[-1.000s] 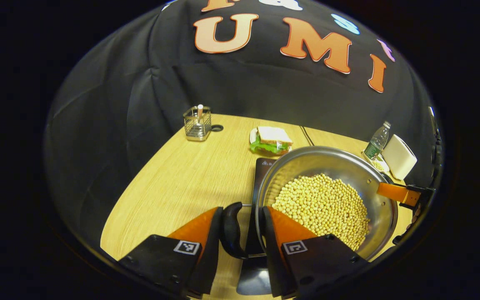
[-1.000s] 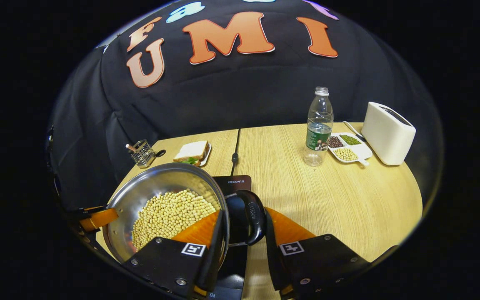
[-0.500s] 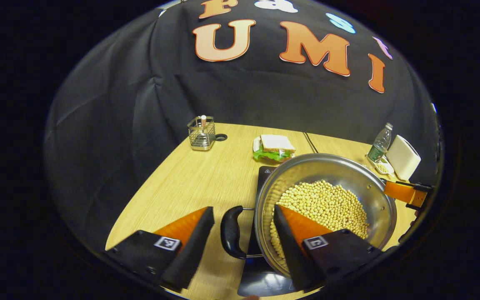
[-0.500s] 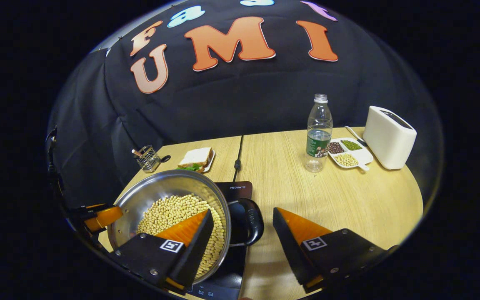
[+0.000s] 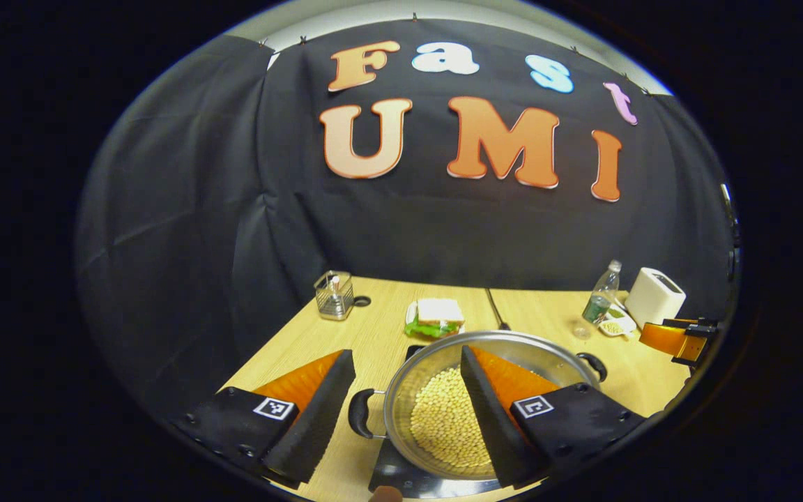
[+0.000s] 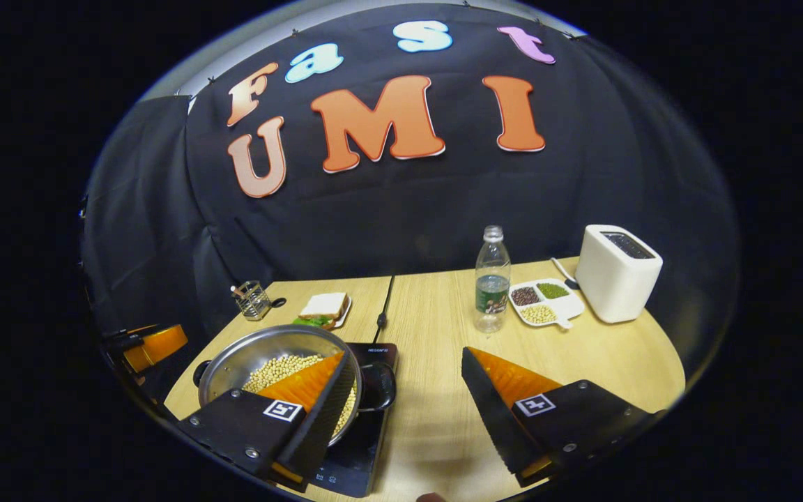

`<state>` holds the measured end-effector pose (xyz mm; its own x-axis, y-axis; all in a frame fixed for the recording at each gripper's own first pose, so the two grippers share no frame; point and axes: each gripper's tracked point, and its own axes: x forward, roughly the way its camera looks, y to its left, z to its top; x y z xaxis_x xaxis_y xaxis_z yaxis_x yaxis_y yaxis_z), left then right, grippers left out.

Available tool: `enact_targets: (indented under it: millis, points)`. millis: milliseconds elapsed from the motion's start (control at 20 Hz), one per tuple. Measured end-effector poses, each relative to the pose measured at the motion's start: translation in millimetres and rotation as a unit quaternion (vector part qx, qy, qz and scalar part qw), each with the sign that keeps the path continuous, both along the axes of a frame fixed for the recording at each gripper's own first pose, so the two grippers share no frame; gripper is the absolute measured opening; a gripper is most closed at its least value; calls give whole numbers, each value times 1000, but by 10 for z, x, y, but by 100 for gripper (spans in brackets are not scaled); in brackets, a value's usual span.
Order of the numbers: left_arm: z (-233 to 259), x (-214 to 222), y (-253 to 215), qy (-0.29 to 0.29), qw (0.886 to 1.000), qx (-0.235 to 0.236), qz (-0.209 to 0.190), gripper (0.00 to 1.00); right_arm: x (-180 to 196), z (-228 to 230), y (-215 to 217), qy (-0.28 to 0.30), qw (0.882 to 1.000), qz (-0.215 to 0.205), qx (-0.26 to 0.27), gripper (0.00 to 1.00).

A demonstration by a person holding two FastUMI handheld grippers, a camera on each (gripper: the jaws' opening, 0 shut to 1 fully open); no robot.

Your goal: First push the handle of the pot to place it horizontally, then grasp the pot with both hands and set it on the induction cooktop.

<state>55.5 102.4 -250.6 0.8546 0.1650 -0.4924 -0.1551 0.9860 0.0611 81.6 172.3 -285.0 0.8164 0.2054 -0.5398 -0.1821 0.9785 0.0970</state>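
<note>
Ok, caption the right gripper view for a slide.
Right gripper open above the table; pot of soybeans set on the induction cooktop.

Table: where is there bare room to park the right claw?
Best patch: the bare table in front of the bottle, bean tray and toaster, right of the cooktop. A second patch lies between the wire holder and the pot. The back right is crowded.
</note>
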Motion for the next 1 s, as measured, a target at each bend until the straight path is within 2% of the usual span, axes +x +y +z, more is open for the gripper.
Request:
enact_targets:
  millis: [250,400,500,600,800,850,950,1000]
  points:
    - [813,25,-363,-86,996,-5,-20,96,-114,680,-353,-65,998,0,-16,95]
    - [1215,-41,-605,-121,992,-11,-37,99,-231,1085,-562,-101,995,-3,-15,95]
    - [1375,-96,-708,-135,990,-14,-42,100,-293,1352,-705,-128,992,-8,-18,95]
    - [1531,-222,-788,-147,988,-22,-46,96,-363,1603,-820,-154,988,-11,-19,95]
    - [1887,-388,-832,-186,980,-39,-50,99,-563,2027,-963,-193,981,-9,-14,95]
    - [1954,-422,-832,-194,979,-43,-50,96,-602,2134,-995,-206,978,-12,-14,95]
    - [2031,-486,-842,-202,977,-50,-50,99,-722,2322,-1017,-229,973,-8,-14,95]
    - [2068,-519,-833,-207,976,-50,-48,96,-763,2406,-1023,-240,971,-5,-18,95]
